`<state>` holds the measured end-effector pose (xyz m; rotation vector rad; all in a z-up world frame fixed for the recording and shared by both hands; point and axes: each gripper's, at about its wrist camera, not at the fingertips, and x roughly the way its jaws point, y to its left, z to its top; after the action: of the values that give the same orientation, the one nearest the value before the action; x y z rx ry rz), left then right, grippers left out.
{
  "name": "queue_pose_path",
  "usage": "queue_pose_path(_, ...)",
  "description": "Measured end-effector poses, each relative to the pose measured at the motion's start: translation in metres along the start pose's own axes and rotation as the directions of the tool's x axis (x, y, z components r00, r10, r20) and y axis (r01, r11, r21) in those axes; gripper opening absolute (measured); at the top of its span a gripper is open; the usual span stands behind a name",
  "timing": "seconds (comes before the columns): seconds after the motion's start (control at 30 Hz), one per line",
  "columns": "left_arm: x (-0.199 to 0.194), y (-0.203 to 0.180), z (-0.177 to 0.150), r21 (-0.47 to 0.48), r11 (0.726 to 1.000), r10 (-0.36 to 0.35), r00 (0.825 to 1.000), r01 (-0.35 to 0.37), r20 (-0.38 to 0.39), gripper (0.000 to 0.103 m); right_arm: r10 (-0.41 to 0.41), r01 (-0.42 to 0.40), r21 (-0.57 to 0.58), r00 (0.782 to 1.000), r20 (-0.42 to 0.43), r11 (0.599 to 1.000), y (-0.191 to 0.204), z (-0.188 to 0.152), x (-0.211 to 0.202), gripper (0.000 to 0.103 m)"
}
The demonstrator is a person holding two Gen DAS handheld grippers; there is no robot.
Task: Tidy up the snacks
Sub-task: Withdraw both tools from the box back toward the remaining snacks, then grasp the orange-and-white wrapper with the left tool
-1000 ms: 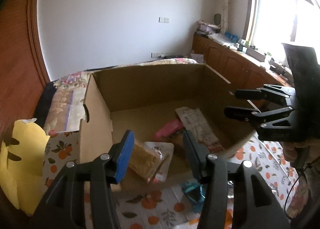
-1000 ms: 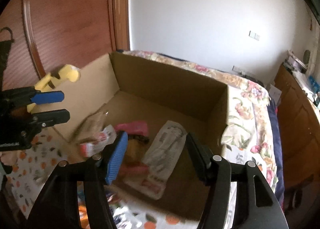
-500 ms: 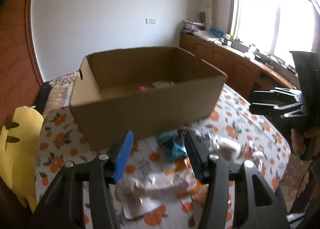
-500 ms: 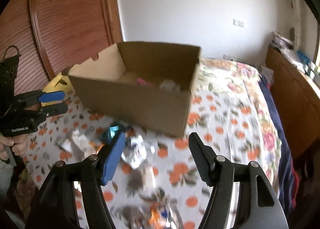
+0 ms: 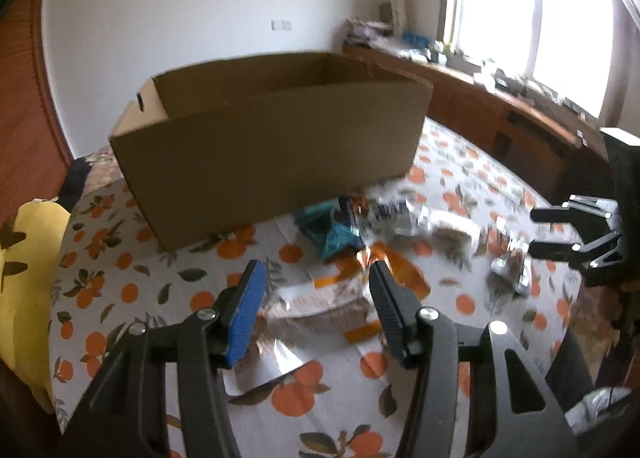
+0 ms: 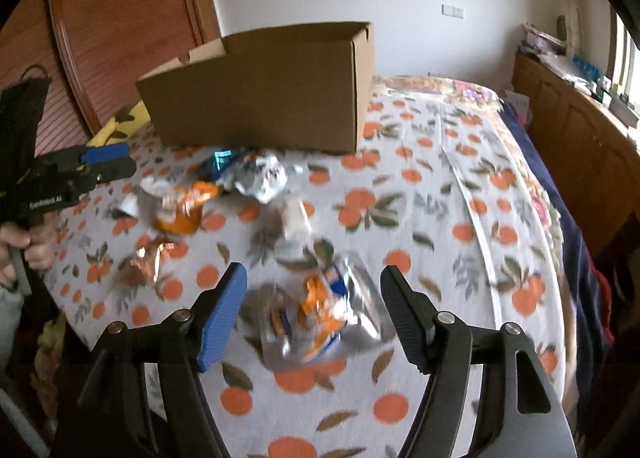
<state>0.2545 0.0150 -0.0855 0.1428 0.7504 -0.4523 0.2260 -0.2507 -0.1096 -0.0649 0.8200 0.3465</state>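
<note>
**Both jaws empty, lining up on packets in front of the box**

My right gripper (image 6: 314,316) has just been opening its jaws; they stand wide and bare, nothing pressed between the pads. Straight ahead and below, framed between them, lies a crumpled silver-and-orange packet (image 6: 320,312) on the bed (image 6: 460,218). It looks to lie roughly across the gap rather than along it, though blur makes its long axis hard to call. I judge this one is mine to take on the right: the other hand is well off to the side.

My left gripper (image 5: 316,308) is about half open, also empty. An orange-and-white packet (image 5: 328,298) sits just past its tips, long side running roughly across the jaws.

Further out, more snacks lie loose on the orange-print cover: a teal packet (image 5: 332,232) and silver wrappers near the foot of the cardboard box (image 5: 272,154), which stands open-topped beyond them all.

On the left gripper's side, seen from my right camera, white lettering is too blurred to read with confidence. Packet labels are unreadable.
</note>
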Motion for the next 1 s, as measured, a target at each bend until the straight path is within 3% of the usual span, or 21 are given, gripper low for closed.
queue_pose_path(0.37,0.024,0.001,-0.016,0.114,0.993,0.001,0.99,0.015,-0.139,0.062,-0.018,0.019,0.012,0.999,-0.044,1.0,-0.004,-0.033,-0.005,0.075)
queue_pose_path(0.6,0.035,-0.003,-0.008,0.256,0.967,0.059,0.98,-0.008,-0.192,0.063,-0.005,0.005,0.008,0.998,-0.062,1.0,-0.003,-0.043,-0.005,0.075)
queue_pose_path(0.8,0.044,-0.012,0.002,0.331,0.943,0.045,0.974,0.032,-0.222,0.063,-0.002,0.005,0.036,0.998,-0.064,0.999,-0.008,-0.045,-0.002,0.076)
queue_pose_path(1.0,0.053,-0.02,0.008,0.348,0.934,0.005,0.968,0.084,-0.249,0.064,0.002,0.001,0.043,0.998,-0.065,0.999,-0.006,-0.043,0.0,0.077)
